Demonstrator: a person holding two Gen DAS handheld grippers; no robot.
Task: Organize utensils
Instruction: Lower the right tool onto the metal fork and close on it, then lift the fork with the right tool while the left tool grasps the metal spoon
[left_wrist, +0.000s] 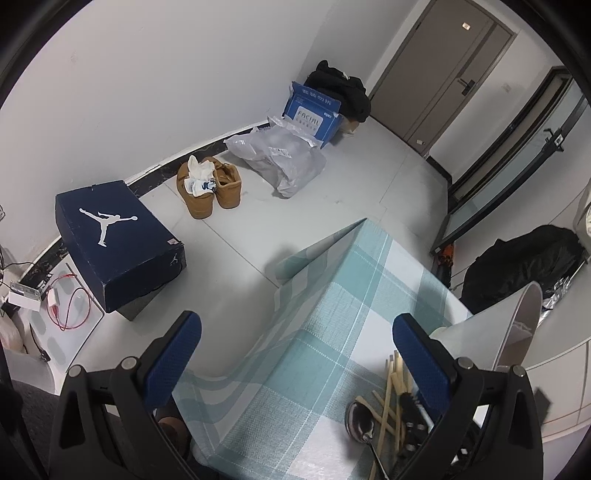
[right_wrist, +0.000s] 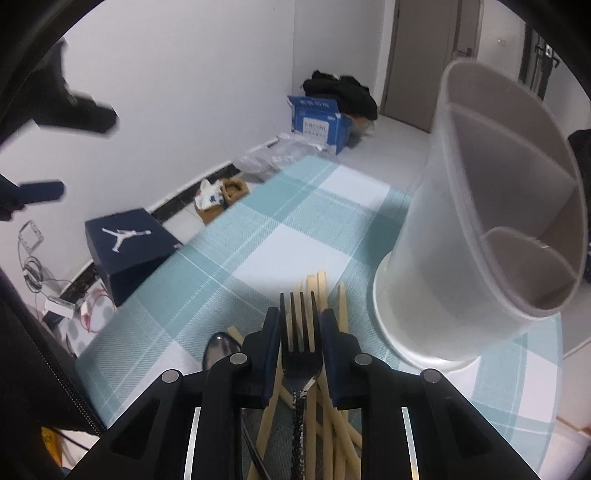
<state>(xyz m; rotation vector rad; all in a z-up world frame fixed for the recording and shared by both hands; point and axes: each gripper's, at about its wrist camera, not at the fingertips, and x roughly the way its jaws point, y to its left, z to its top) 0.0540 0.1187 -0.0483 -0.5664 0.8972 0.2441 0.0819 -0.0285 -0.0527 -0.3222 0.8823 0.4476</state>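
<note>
A table under a teal-and-white checked cloth (right_wrist: 280, 236) fills the middle of both views, with pale floor tiles beyond it. On the floor by the wall sit a navy shoebox (left_wrist: 118, 243), a grey plastic bag (left_wrist: 280, 158), a blue carton (left_wrist: 314, 114) with dark clothing (left_wrist: 340, 88) heaped behind it, and a pair of tan boots (left_wrist: 210, 184) stuffed with white paper. A grey door (left_wrist: 443, 74) stands in the far corner.

On the cloth to the right stands a tall translucent holder (right_wrist: 480, 229), upright on a white base, its top divided into three compartments; all three look empty as far as they can be seen.

Near the table's front edge lies the pile of utensils: several pale chopsticks (right_wrist: 325, 295) crossing one another, a steel spoon (right_wrist: 221, 349) to their left, and a dark fork (right_wrist: 301, 332) on top with its tines pointing toward the far end of the table.

The right gripper (right_wrist: 300, 334) points down at this pile, its blue pads drawn close on either side of the fork's head; whether they actually press it cannot be told. The left gripper (left_wrist: 295, 354) has its blue pads spread wide with nothing between them, above the table's left edge, just left of the utensils
</note>
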